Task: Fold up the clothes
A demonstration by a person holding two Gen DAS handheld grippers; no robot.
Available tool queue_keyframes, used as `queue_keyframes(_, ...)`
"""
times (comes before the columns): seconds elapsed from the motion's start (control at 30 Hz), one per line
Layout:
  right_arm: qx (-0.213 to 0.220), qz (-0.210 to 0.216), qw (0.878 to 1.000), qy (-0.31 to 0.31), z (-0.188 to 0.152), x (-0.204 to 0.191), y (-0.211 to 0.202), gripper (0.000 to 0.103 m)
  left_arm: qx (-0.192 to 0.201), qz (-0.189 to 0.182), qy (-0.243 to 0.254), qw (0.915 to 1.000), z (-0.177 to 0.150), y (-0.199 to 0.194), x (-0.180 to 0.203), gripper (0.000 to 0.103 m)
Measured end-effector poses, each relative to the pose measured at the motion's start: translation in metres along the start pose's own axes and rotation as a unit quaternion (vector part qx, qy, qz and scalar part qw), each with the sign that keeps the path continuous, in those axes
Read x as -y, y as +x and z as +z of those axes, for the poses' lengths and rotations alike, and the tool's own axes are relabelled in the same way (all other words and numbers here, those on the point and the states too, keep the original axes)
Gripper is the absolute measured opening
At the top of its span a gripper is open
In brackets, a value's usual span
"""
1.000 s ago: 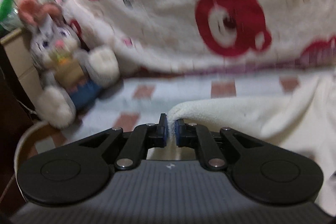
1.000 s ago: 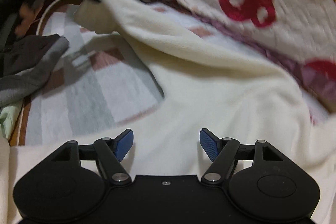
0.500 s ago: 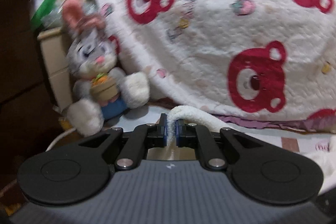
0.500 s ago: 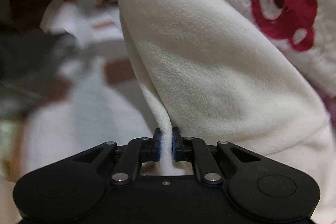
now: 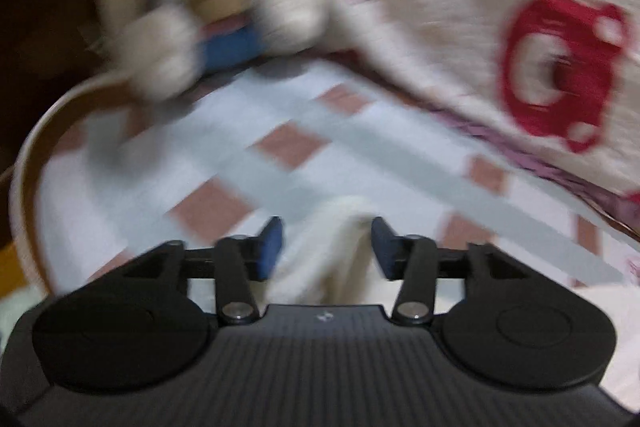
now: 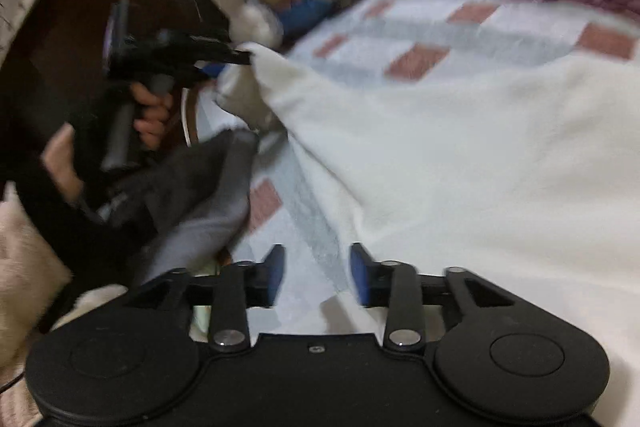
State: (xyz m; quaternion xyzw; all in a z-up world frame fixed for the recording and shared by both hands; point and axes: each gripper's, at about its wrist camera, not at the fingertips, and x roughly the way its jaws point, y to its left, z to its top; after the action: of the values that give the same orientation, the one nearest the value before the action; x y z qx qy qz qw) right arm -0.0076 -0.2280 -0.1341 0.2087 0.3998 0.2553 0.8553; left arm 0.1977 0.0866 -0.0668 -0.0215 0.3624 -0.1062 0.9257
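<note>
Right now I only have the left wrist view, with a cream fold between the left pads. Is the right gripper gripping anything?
Observer: No. The right gripper has its jaws opening and the pads press on nothing. The cream garment has its edge just beside them.
Operator: How does that garment lie?
Observer: It is spread wide over the checked sheet.
Operator: Anything else close by?
Observer: A grey garment lies bunched to its left.

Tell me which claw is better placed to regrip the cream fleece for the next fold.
Left, probably. The left claw is opening with a fold of the cream fleece between its pads, untouched. The right claw, also opening, sits over the checked sheet beside the fleece edge.
</note>
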Motion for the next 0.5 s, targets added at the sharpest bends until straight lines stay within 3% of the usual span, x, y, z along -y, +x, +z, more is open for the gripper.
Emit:
queue_keyframes(0.07,0.034,-0.038,0.999,0.001,-0.005,0.005,-0.038,0.052,-0.004,-0.048,0.029,0.9984,-0.006,0.001,0.028,0.054)
queue_keyframes(0.17,0.086,-0.118,0.989,0.012,-0.008,0.025,-0.094,0.058,-0.034,-0.136,0.057,0.9885,-0.025,0.011,0.066,0.056)
queue_keyframes(0.23,0.13,-0.189,0.973,0.029,-0.008,0.043,-0.136,0.058,-0.051,-0.173,0.084,0.9801,-0.038,0.016,0.092,0.056)
queue_keyframes(0.3,0.181,-0.253,0.949,0.051,-0.01,0.062,-0.182,0.058,-0.064,-0.205,0.122,0.969,-0.049,0.02,0.123,0.056)
queue_keyframes(0.37,0.207,-0.289,0.932,0.072,-0.013,0.084,-0.222,0.061,-0.077,-0.224,0.164,0.9576,-0.06,0.025,0.153,0.063)
queue_keyframes(0.43,0.189,-0.333,0.921,0.067,-0.016,0.111,-0.251,0.074,-0.098,-0.231,0.224,0.9417,-0.071,0.033,0.183,0.064)
queue_keyframes(0.5,0.142,-0.395,0.907,0.038,-0.023,0.137,-0.268,0.074,-0.1,-0.24,0.271,0.9268,-0.076,0.038,0.204,0.064)
